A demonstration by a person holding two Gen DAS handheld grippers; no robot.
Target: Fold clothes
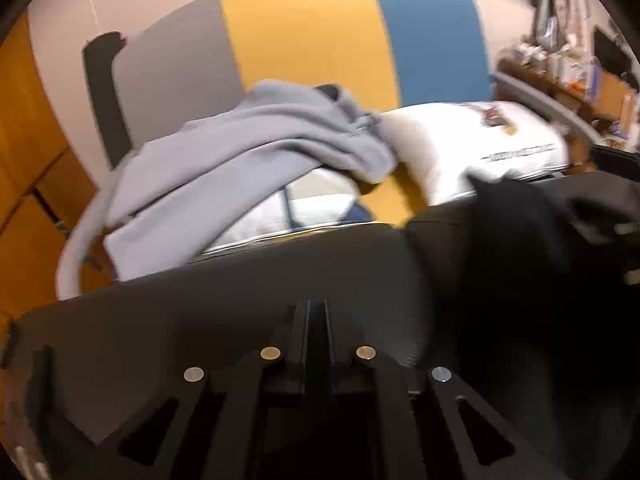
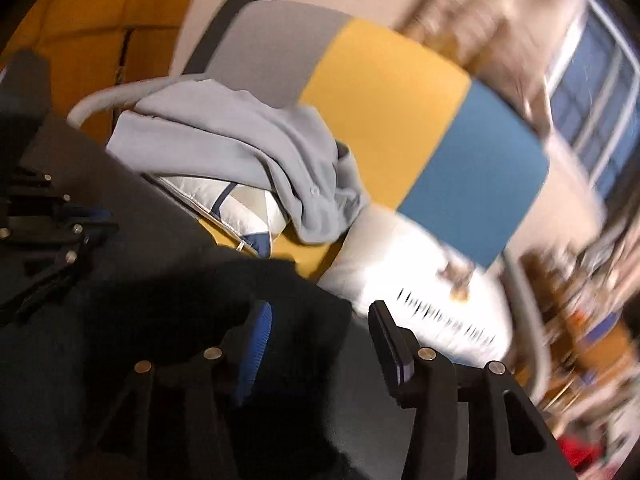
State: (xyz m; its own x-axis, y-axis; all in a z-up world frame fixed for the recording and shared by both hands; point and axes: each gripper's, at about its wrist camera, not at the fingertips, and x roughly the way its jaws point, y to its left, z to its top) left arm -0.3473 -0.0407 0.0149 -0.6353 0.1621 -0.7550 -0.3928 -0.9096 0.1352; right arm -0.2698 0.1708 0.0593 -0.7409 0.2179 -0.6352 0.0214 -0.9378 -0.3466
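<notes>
You are between grasps on the black garment, so make the next grip count: pick a clear hem or corner, not a bunched middle, and have both claws take the same edge so that the fold comes out square. The garment lies crumpled on the dark grey surface in front of the striped backrest, nearer to you than anything else before that backrest and roughly below its yellow and blue stripes. Your right gripper stands with its jaws about half apart and holds nothing. The black cloth reaches up to and around the blue-padded finger, while the other finger is over bare surface, so the cloth is beside the gap more than in it. Shift toward the cloth before you close. Your left gripper has its jaws drawn together. Whether a thin fold is pinched between them cannot be told from here. The black garment sits off to its right side. Both views are smeared, so steady your hands first. Keep clear of the pale grey hoodie heaped at the foot of the backrest, and of the white pillow beside it.
</notes>
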